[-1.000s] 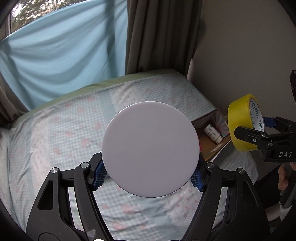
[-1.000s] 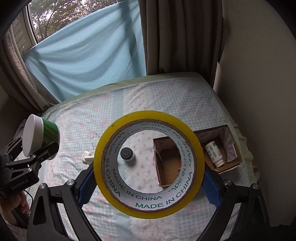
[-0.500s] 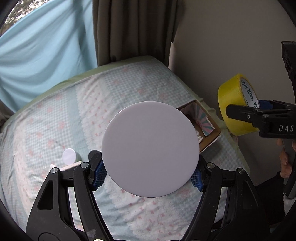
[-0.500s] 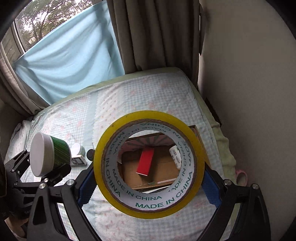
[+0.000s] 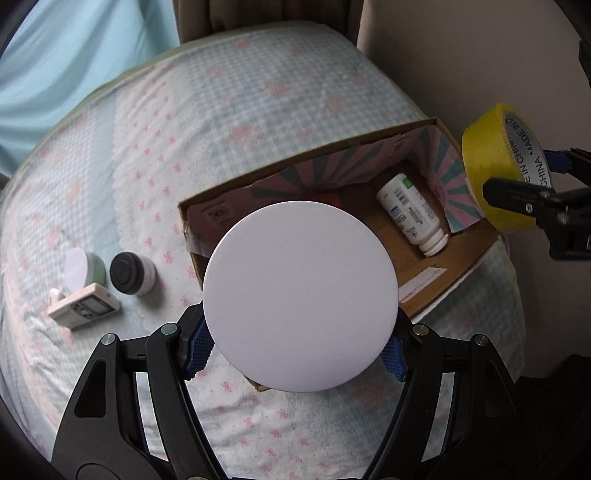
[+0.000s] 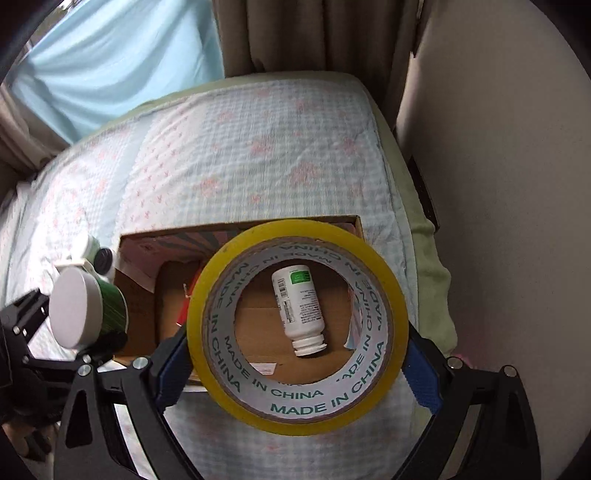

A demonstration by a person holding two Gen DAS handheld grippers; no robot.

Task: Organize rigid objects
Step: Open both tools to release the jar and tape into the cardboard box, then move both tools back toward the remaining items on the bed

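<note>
Left wrist view.
- Left gripper [image 5: 300, 345]: clamped on a green jar with a white lid [image 5: 300, 295], blue pads pressing its two sides; the round lid faces the camera and hides part of what lies below.
- Cardboard box [image 5: 458, 254]: open-topped, lying on the bed [image 5: 229, 110] under and beyond the jar, its inner walls lined with pink and teal striped paper.
- White pill bottle [image 5: 410, 214]: lying on its side on the box floor, cap toward the near edge. A red item shows just above the lid's rim, mostly hidden.
- On the bedcover left of the box, close together: a small pale-green jar [image 5: 83, 267] with a white lid, a black-lidded jar [image 5: 132, 273], and a white digital device [image 5: 84, 306] with a small screen.
- Right gripper [image 5: 532, 206]: at the right edge, gripping a roll of yellow tape [image 5: 495, 162] above the box's right end.

Right wrist view.
- Right gripper [image 6: 297, 369]: jaws set wide and closed on the roll of yellow tape [image 6: 395, 295], pads against its outer rim; the core reads "MADE IN CHINA".
- Cardboard box [image 6: 140, 306]: directly below; the white pill bottle [image 6: 300, 306] is seen through the roll's hole.
- Left gripper [image 6: 74, 347]: at lower left, holding the green jar with a white lid [image 6: 79, 310] over the box's left end.
- Beige curtain [image 6: 295, 33] and pale blue drape [image 6: 118, 55]: behind the bed.
</note>
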